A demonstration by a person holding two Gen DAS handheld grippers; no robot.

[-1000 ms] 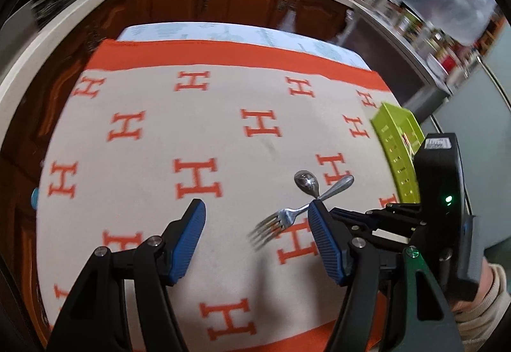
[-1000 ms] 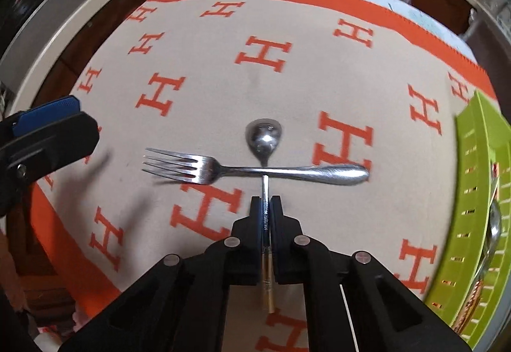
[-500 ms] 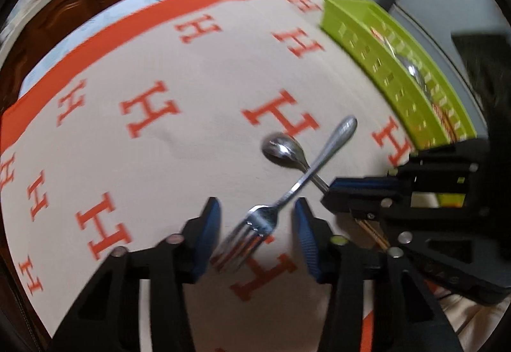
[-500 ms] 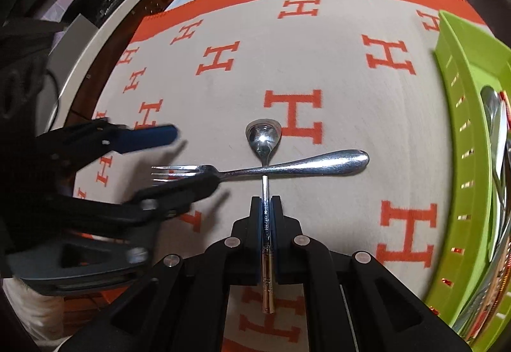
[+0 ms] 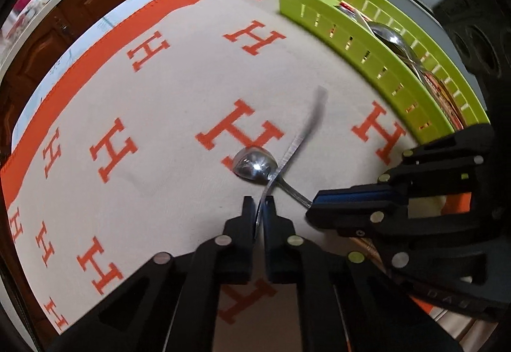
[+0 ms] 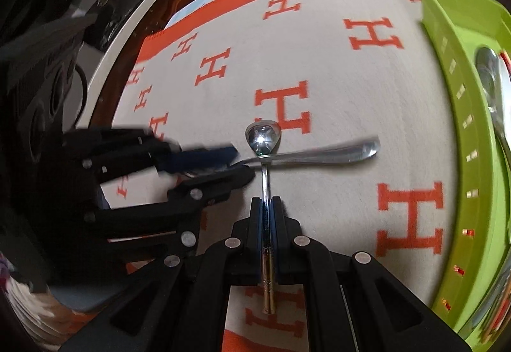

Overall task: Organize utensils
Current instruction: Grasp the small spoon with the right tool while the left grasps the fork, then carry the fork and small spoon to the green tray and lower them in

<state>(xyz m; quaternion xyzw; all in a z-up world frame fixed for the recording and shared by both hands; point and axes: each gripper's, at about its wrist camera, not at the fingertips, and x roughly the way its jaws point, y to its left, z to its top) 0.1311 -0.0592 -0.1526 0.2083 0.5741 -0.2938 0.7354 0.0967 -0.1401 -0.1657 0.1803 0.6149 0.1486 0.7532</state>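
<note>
Two tools are at work over the spoon, which serves as landmark. Nearest, the right tool (image 6: pixel 266 208) is clamped on the spoon (image 6: pixel 263 138) by its handle, whose gold end shows behind the pads; the bowl lies beyond the tips, on or just above the cloth-covered surface (image 5: pixel 166 116). To the spoon's left in the right wrist view, the left tool (image 5: pixel 259 203) has just been closing and now pinches the fork (image 6: pixel 319 154) at its tine end. The fork's handle lies across the spoon's neck and points on toward the green tray (image 5: pixel 370 42), blurred in the left wrist view. Farthest from the spoon, at the cloth's edge, the tray already holds other cutlery.

Step in hand, as judged: both utensils are gripped and neither is yet in the tray. Because the fork rests over the spoon, the next move likely calls for lifting the fork clear first, or raising both together without snagging, then carrying each over the tray's slotted wall and letting go lengthwise beside the pieces already there.
</note>
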